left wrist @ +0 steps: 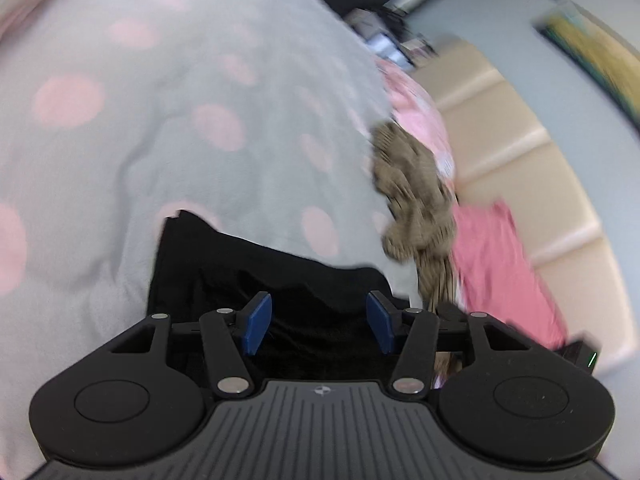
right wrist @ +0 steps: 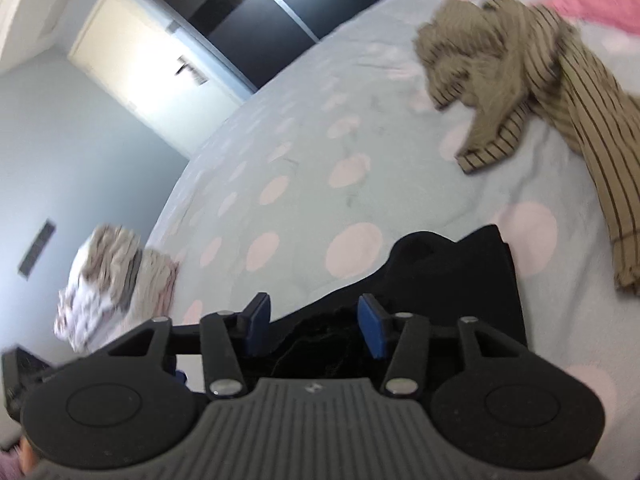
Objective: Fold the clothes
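Observation:
A black garment (left wrist: 256, 276) lies on the grey bedspread with pink dots (left wrist: 168, 128). My left gripper (left wrist: 320, 326) is open just above its near part, its blue pads (left wrist: 256, 322) apart. In the right wrist view the same black garment (right wrist: 452, 276) lies under my right gripper (right wrist: 316, 326), which is open with nothing between its pads (right wrist: 370, 326). A crumpled tan striped garment (right wrist: 520, 80) lies further off on the bed; it also shows in the left wrist view (left wrist: 412, 196).
A pink garment (left wrist: 500, 264) lies by the cream padded headboard (left wrist: 532, 152). A pile of folded light clothes (right wrist: 112, 276) sits at the bed's edge. A pale door (right wrist: 140, 64) and dark cabinets (right wrist: 256, 20) stand beyond the bed (right wrist: 304, 168).

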Tool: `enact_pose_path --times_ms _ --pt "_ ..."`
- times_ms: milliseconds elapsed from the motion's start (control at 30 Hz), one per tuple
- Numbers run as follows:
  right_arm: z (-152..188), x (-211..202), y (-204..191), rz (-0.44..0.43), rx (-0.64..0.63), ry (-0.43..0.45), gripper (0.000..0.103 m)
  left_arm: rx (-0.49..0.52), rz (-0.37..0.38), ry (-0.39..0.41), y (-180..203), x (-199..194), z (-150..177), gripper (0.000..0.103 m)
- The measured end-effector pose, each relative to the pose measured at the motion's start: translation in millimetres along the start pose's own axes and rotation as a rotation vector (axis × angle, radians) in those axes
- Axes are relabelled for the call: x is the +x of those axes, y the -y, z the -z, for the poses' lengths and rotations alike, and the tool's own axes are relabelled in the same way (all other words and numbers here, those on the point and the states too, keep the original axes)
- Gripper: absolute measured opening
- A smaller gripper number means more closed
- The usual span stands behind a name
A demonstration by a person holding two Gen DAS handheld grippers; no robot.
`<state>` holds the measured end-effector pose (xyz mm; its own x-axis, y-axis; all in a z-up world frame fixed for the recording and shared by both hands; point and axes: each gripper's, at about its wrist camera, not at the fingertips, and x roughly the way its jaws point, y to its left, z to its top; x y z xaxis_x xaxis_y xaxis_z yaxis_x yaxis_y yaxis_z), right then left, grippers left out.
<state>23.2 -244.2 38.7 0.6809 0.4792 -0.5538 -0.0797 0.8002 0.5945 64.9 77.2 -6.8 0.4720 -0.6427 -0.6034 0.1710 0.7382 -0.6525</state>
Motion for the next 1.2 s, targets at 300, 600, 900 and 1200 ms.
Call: enact_pose_path --times_ms 300,600,900,1200 --pt "49 15 -37 0.078 -0.356 -0.127 0.009 0.321 -0.083 -0.118 45 28 52 0.025" --pt "66 57 -29 0.192 -0.455 -0.253 0.008 0.397 -0.191 -0.183 29 66 62 0.025" --pt "50 85 -32 0.213 -0.477 -0.233 0.009 0.414 -0.217 -0.121 20 80 42 0.025" --pt "25 99 -32 0.206 -0.419 -0.153 0.009 0.412 -0.212 0.005 23 82 18 0.025"
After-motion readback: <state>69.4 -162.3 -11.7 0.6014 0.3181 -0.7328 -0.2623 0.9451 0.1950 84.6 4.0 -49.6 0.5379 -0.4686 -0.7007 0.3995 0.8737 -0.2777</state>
